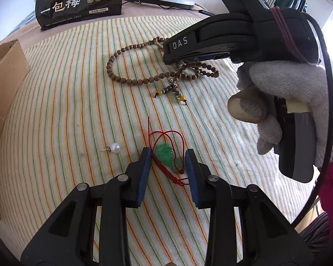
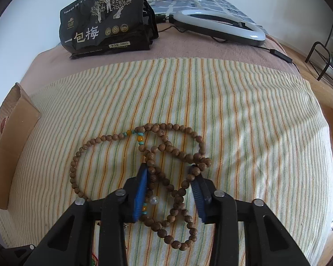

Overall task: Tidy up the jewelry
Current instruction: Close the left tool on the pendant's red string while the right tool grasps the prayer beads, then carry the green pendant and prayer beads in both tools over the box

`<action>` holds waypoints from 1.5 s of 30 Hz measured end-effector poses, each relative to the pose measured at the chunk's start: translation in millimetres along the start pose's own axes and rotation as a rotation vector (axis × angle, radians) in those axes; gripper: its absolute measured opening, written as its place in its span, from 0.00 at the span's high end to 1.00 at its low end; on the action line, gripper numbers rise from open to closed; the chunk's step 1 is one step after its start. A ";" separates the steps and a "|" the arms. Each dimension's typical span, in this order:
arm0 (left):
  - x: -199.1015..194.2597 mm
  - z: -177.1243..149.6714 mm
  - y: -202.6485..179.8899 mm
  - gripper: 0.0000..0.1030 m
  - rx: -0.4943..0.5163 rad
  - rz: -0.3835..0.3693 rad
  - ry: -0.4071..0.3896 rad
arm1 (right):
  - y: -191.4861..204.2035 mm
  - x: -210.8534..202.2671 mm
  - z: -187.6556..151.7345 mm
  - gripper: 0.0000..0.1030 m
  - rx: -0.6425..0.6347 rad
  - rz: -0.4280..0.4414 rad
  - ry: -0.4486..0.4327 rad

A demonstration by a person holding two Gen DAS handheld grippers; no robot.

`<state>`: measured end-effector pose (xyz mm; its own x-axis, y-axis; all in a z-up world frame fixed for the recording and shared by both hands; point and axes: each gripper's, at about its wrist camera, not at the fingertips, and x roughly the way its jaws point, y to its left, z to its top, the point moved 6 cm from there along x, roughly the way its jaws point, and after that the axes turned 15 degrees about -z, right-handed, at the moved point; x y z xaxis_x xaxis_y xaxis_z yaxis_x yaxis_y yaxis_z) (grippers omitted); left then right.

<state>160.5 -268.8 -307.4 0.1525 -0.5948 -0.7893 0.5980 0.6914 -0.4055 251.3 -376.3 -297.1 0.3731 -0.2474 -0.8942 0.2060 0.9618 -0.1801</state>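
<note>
A green jade pendant (image 1: 166, 157) on a red cord (image 1: 164, 136) lies on the striped cloth (image 1: 66, 115). My left gripper (image 1: 168, 155) is open with its blue pads on either side of the pendant, low over the cloth. A pearl earring (image 1: 115, 148) lies to its left. A long brown wooden bead necklace (image 1: 126, 66) lies farther back. My right gripper (image 2: 170, 173) is open and straddles a bunched part of the bead necklace (image 2: 166, 184). In the left wrist view the right gripper's fingertips are hidden behind its body.
A cardboard box (image 1: 4, 84) stands at the left edge; it also shows in the right wrist view (image 2: 8, 146). A black snack bag (image 2: 106, 24) and a white ring light (image 2: 219, 25) with its cable lie at the back.
</note>
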 end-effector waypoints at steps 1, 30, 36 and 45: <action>1.5 0.6 -0.3 0.79 0.017 0.017 -0.001 | -1.6 -0.9 -0.2 0.80 0.003 -0.001 -0.003; -105.4 23.2 13.5 0.89 -0.029 0.017 -0.223 | 6.2 -158.0 32.7 0.96 0.002 0.127 -0.315; -140.0 29.9 19.4 0.89 -0.038 0.031 -0.288 | 19.1 -190.7 32.2 0.96 -0.026 0.134 -0.368; -191.4 39.1 32.4 0.89 -0.027 0.097 -0.390 | 40.7 -233.0 33.7 0.96 -0.050 0.167 -0.436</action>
<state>181.5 -148.6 -151.4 0.4975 -0.6340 -0.5921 0.5458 0.7593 -0.3544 203.2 -283.4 -82.3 0.7451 -0.1041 -0.6588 0.0708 0.9945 -0.0771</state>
